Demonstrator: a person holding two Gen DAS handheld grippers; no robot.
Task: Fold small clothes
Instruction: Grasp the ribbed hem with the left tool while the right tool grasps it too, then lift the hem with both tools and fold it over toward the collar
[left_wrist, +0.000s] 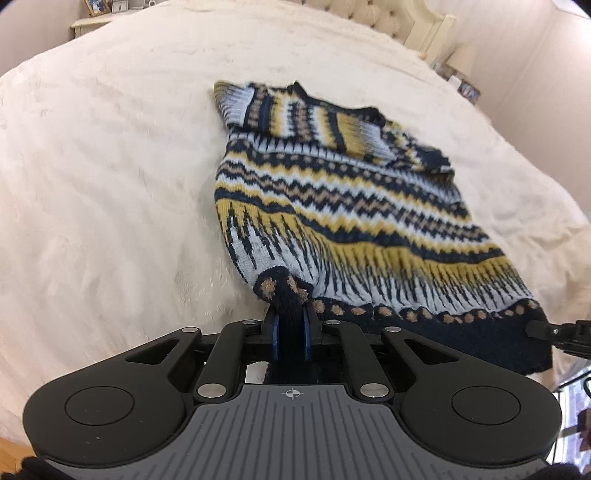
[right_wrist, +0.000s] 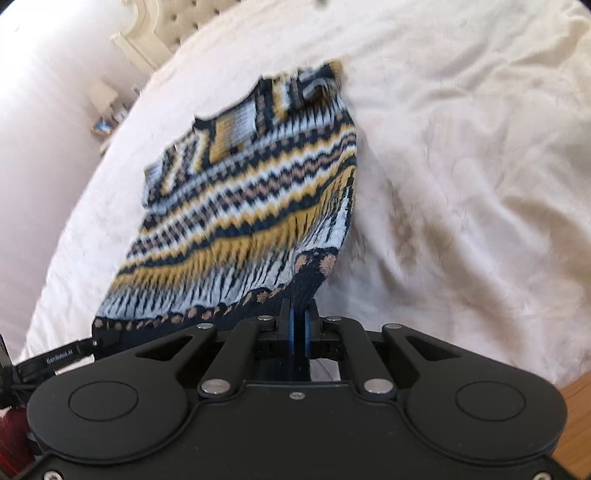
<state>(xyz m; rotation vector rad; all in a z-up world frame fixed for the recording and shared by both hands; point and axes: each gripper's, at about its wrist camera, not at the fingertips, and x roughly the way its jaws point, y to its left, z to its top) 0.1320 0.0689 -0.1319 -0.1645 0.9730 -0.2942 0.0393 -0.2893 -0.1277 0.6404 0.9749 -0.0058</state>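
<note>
At the bottom centre of the left wrist view, your left hand-held gripper (left_wrist: 290, 328) is pinching one corner of the sweater (left_wrist: 332, 192) hem, its jaws pressed together on the dark ribbing. Your right hand-held gripper (right_wrist: 298, 325) is pinching the other hem corner the same way, low in the middle of its own view. The sweater is lying across the middle of the bed (left_wrist: 110, 184), collar toward the top of the frame, sleeves folded over the chest, hem lifting off the bedding. You are probably starting the fold of hem toward collar. Each grip is holding only a small bunch of knit, so a quick pull could be slipping it free. Uneven lifting may be skewing the fold, and dragging could be undoing the sleeves.
</note>
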